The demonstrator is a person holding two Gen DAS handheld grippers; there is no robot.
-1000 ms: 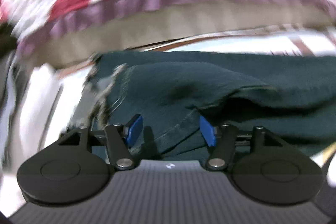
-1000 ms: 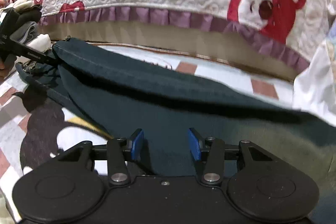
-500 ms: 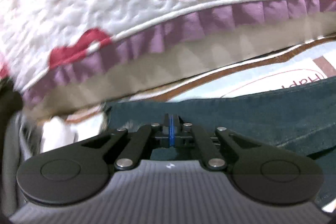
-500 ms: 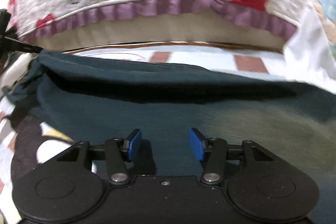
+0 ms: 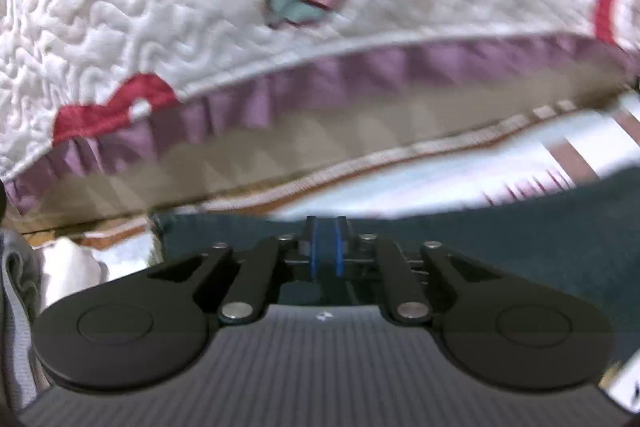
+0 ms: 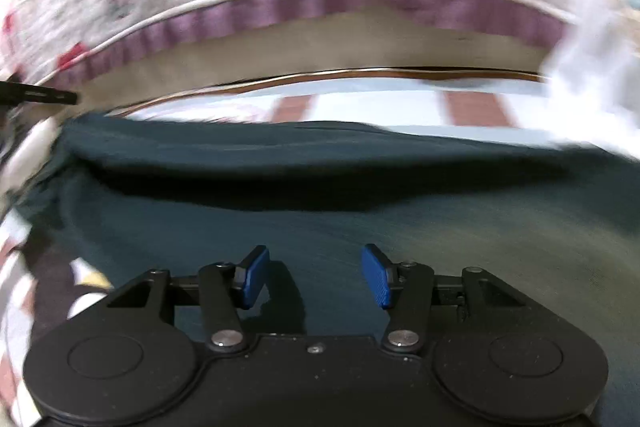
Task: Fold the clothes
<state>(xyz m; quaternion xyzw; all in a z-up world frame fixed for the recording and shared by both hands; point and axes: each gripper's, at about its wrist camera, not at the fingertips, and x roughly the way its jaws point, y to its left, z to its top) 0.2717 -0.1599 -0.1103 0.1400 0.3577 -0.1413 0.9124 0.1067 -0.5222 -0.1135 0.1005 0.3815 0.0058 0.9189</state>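
Fabric of a dark teal garment (image 6: 320, 211) lies spread on a patterned bed sheet (image 6: 360, 103), one edge folded over. The left claw (image 5: 325, 247) is pinched together on its far edge; the right claw (image 6: 315, 277) hangs spread apart above the cloth. A quilted blanket (image 5: 200, 7) (purple-ruffled) looms behind, with white cloth (image 6: 588, 79) at right.

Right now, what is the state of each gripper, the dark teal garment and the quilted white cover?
Left gripper: blue pads nearly together, seemingly shut on the garment's edge.
Right gripper: open, blue pads apart above the cloth, holding nothing.
Dark teal garment: spread on the patterned bedsheet, far edge raised into a fold with shadow beneath.
Quilted white cover: hanging behind, purple ruffle at its hem.
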